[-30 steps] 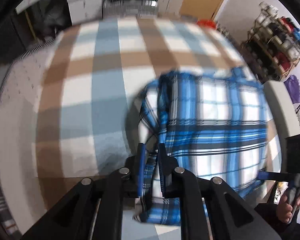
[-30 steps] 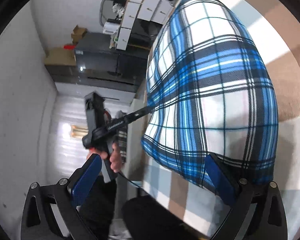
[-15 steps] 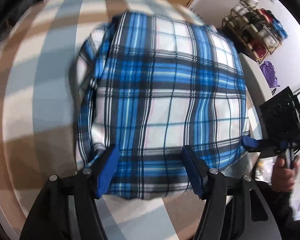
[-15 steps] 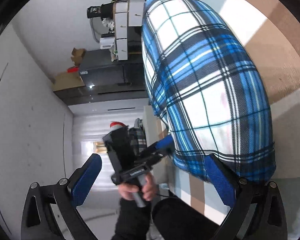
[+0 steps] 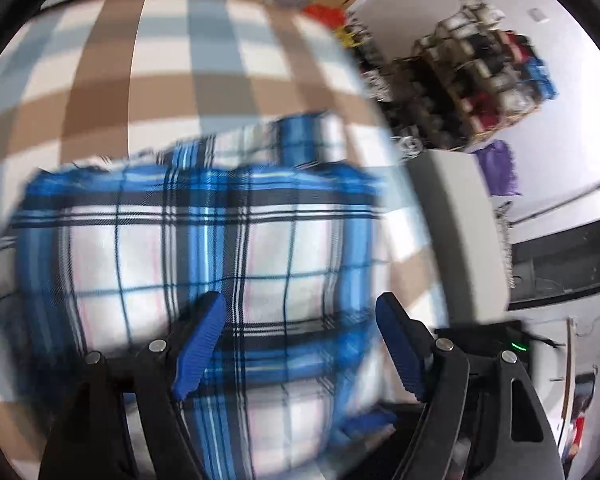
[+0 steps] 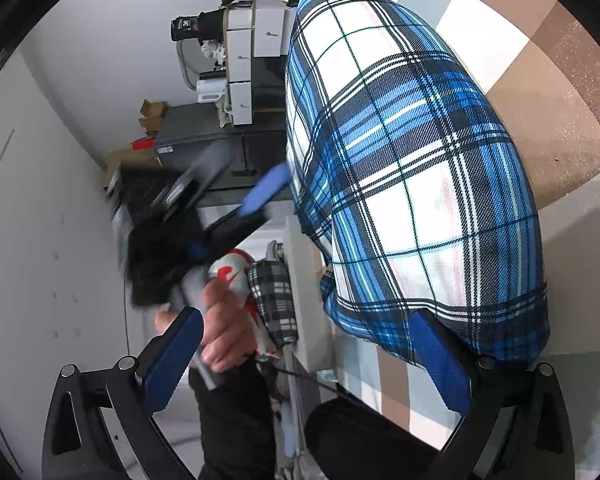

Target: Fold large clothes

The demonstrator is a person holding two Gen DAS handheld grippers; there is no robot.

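On the checked bedspread [image 5: 168, 68] lies the blue plaid shirt [image 5: 204, 248], folded into a squarish bundle near the bed's edge — one layer doubled over another, a narrower strip of plaid showing past its far edge.

Left gripper [image 5: 300, 344]: jaws have just been opening and now stand wide above the shirt's near part, pads clear of the cloth, nothing pinched. The shirt lies straight ahead and below it, its long axis running across that gripper's line of sight. The left view is blurred, so the edges of the folds are hard to trace.

Right gripper [image 6: 308, 356]: jaws spread wide, empty; one finger [image 6: 440, 352] sits just beside the shirt's near corner, the other out over the bed's edge. From this side the bundle runs lengthwise away from it.

Judgement — both grippers are near, but the left sits over the cloth, the right at its end. A next fold would likely turn on taking that near short edge.

The person's hand [image 6: 224, 320] grips the left tool's handle beside the bed.
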